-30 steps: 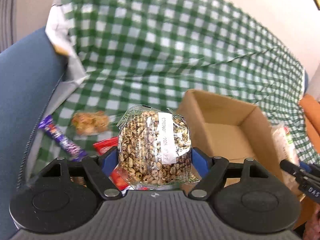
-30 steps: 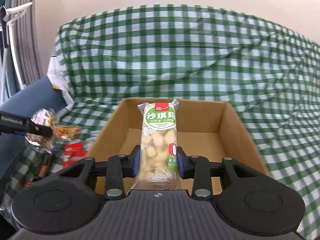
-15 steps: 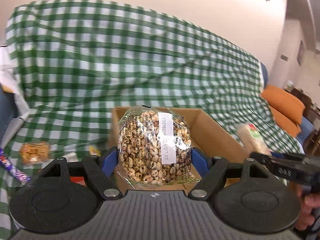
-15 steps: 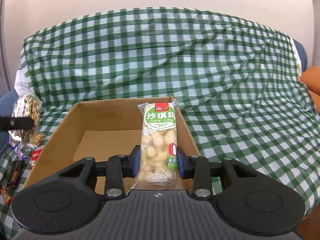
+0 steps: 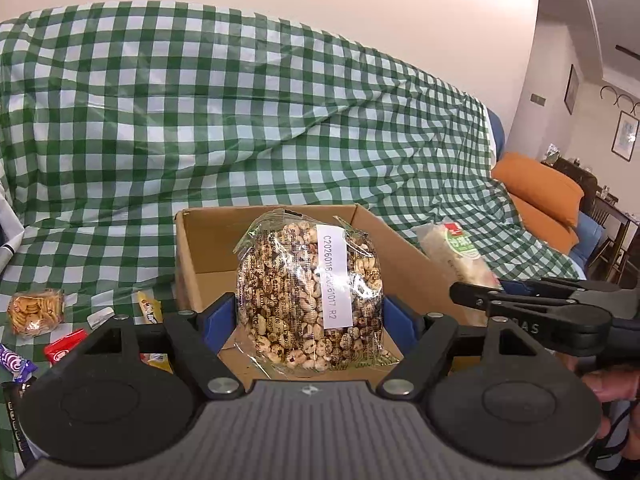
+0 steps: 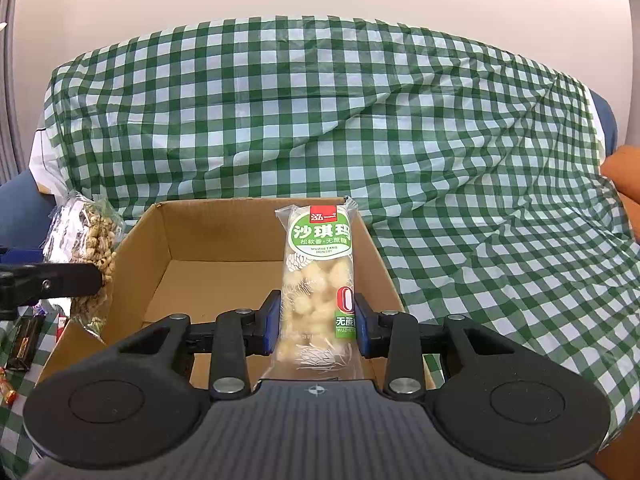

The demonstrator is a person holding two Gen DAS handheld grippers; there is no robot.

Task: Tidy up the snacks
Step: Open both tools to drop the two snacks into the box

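The puffed-grain bag (image 5: 308, 292) is pinched at mid-body by the left gripper (image 5: 308, 320), jaws spread wide. The sachima pack (image 6: 318, 280) is clamped low down by the right gripper (image 6: 316, 320), jaws roughly half closed. Both packs are held upright right ahead, over the cardboard box (image 6: 208, 224). Light, crinkly, crushable stuff, probably slippery film, so gentle squeezing at the filled middle is best.

One cardboard box (image 5: 200, 256), open-topped, on one green-checked cloth (image 5: 240, 120). Two snack packs held up off the cloth: one clear bag of puffed grains (image 5: 308, 292) and one green-labelled long pack (image 6: 318, 280). Loose on the cloth left of the box: one bag of small biscuits (image 5: 36, 312), one red wrapper (image 5: 64, 346), one purple wrapper (image 5: 14, 362); others there too crowded to count.
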